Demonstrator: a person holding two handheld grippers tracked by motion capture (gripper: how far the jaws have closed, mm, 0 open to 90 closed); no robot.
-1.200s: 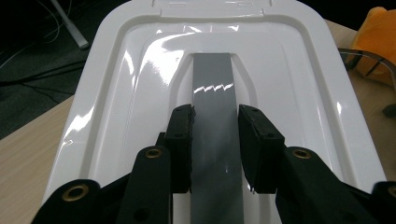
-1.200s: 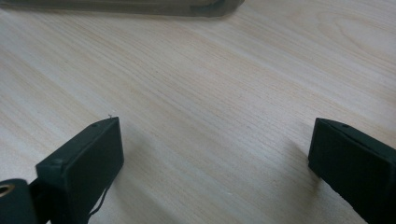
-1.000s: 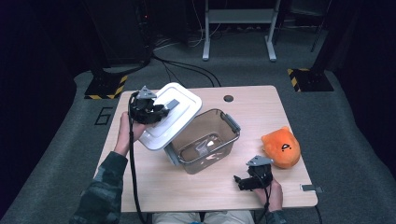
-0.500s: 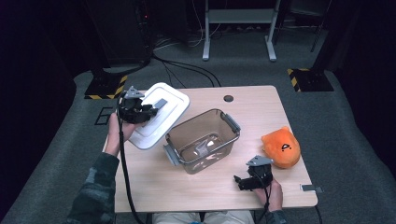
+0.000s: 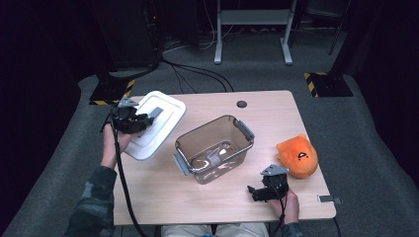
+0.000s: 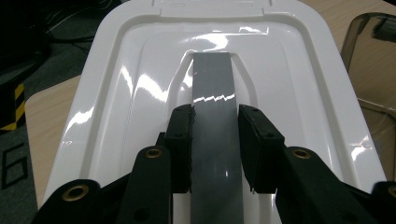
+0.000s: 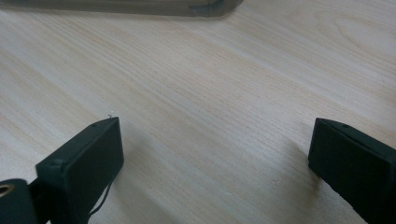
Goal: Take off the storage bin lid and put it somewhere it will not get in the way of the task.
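Pale wood surface: my left hand-held gripper clamps the white plastic lid's grey handle, lid at the left edge; I lower it flat. Right hand-held gripper gapes idle.

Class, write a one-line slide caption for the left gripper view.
Left claw clamped on the grey handle of a white lid, beside the clear tub.
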